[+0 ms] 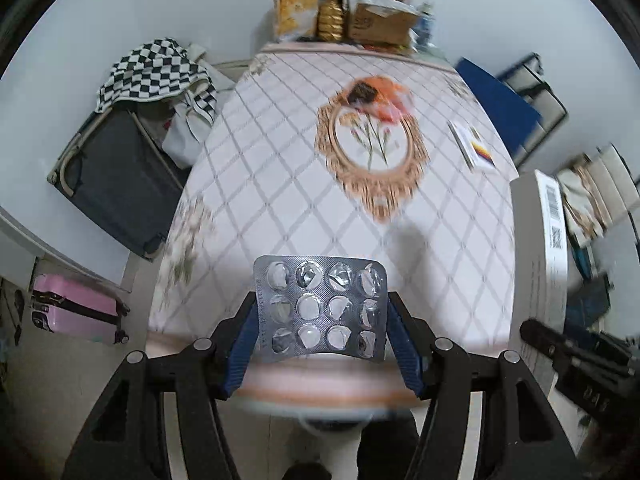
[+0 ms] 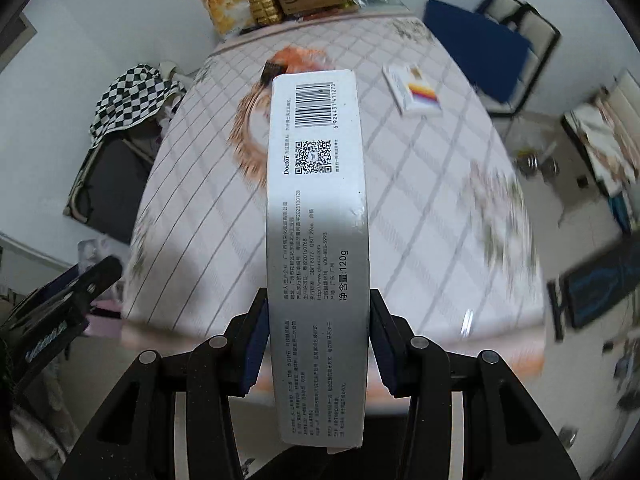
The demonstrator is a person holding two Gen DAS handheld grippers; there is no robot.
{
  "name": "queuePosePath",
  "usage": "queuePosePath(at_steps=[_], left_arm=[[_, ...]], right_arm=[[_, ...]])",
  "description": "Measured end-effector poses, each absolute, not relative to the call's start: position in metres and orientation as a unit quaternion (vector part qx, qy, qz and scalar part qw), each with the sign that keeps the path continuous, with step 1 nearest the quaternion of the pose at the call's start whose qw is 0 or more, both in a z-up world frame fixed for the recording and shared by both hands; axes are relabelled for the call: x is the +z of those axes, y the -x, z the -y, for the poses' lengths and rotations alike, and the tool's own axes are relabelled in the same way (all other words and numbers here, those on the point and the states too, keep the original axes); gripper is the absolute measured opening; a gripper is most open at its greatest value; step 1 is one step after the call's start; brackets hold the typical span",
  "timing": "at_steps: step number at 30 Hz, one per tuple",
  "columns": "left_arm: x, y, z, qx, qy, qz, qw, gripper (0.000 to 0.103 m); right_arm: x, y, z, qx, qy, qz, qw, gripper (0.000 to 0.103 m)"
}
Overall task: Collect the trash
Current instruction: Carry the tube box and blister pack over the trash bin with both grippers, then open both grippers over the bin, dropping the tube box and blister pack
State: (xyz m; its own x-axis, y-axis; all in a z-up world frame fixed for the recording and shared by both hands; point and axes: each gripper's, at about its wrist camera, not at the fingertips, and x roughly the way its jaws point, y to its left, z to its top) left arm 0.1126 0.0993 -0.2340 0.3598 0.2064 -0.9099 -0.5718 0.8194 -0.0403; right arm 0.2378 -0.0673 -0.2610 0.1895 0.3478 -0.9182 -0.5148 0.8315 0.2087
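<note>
My left gripper [image 1: 322, 312] is shut on an empty silver blister pack [image 1: 322, 308] and holds it above the near edge of the table [image 1: 260, 184]. My right gripper [image 2: 316, 312] is shut on a long white toothpaste box [image 2: 316, 184] with a barcode and QR code, held lengthwise above the table [image 2: 420, 208]; the box also shows in the left wrist view [image 1: 540, 264]. An orange wrapper [image 1: 380, 98] lies mid-table, partly hidden behind the box in the right wrist view [image 2: 300, 60]. A small white card box [image 1: 472, 146] lies at the right, also in the right wrist view [image 2: 412, 90].
Snack bags and a cardboard box [image 1: 380, 20] stand at the table's far edge. A blue chair [image 1: 496, 100] is at the right. A dark suitcase [image 1: 116, 176] with checkered cloth [image 1: 152, 72] and a pink suitcase [image 1: 76, 308] sit left on the floor.
</note>
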Motion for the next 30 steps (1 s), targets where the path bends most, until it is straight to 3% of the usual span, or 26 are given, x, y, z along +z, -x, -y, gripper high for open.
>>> queuePosePath(at_steps=[10,20,24,29,30], left_arm=[[-0.307,-0.022,-0.036,0.157,0.188,-0.606,0.757,0.058],[-0.484,-0.010,-0.015,0.140,0.255,-0.691,0.661,0.060],[-0.584,-0.023,-0.022,0.126,0.300,-0.708,0.627,0.068],[-0.687,-0.033,-0.036,0.118,0.338,-0.708,0.609,0.071],[-0.700,-0.033,-0.037,0.121,0.335,-0.708,0.610,0.079]], right_arm=[[-0.324,-0.068,0.150,0.255,0.071,-0.655,0.708,0.048],[-0.516,-0.024,0.199,0.221,0.061,-0.762,0.605,0.049],[-0.611,-0.031,0.200,0.225,0.050,-0.782,0.580,0.049],[-0.727,-0.046,0.190,0.234,0.053,-0.797,0.555,0.049],[-0.747,-0.052,0.187,0.236,0.053,-0.798,0.552,0.050]])
